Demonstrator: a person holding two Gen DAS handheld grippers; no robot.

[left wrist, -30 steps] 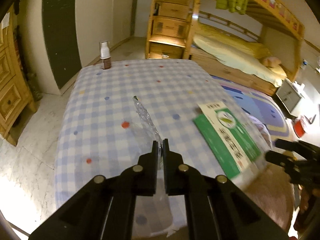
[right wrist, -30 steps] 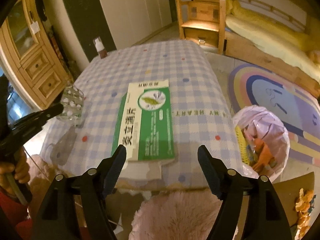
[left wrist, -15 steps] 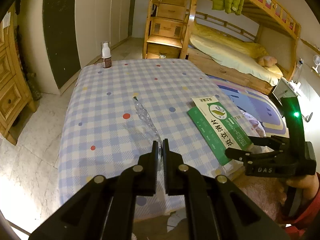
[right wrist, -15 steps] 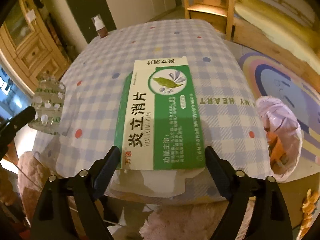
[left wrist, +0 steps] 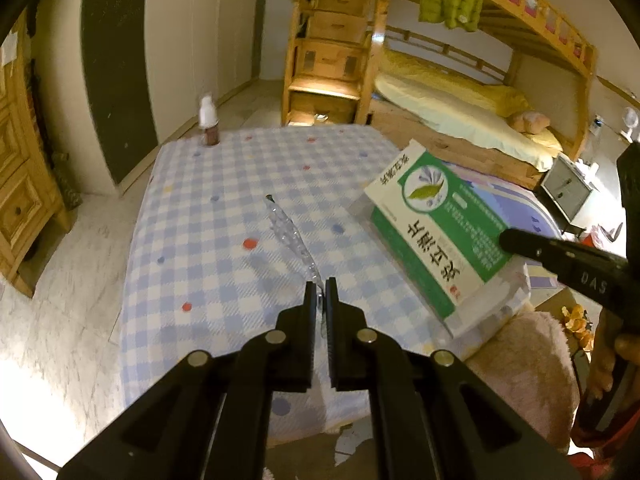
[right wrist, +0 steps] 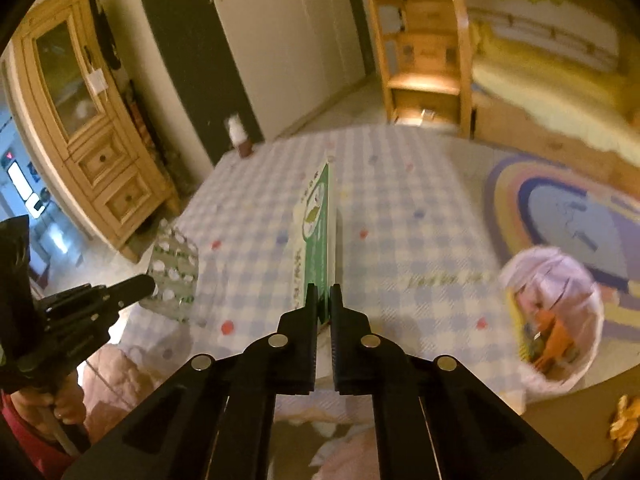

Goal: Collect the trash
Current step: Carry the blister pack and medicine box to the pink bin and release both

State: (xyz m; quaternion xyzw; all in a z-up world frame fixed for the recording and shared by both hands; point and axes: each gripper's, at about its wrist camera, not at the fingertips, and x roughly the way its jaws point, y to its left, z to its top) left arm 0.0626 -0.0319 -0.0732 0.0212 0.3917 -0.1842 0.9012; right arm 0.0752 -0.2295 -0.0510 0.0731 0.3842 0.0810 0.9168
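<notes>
Flattened green-and-white medicine box (left wrist: 434, 236) is tilted up off the checked tablecloth (left wrist: 224, 216), near edge pinched in the right gripper (right wrist: 325, 300), whose jaws have just been closing onto it. To do this well: keep the squeeze firm, since thin card can pivot, lift clear of the table, and swing it right to the pink-lined trash bin (right wrist: 554, 316) on the floor. Box has a leaf logo and Chinese print. Left gripper (left wrist: 319, 298) is clamped on an empty clear blister pack (right wrist: 174, 274), held above the table's left side.

A green-and-white box (left wrist: 438, 236) sits over the worktop's (left wrist: 224, 216) blue-and-white check cloth with scattered coloured dots. Both claws are black. The rug (right wrist: 560, 200) shows purple and blue rings.
</notes>
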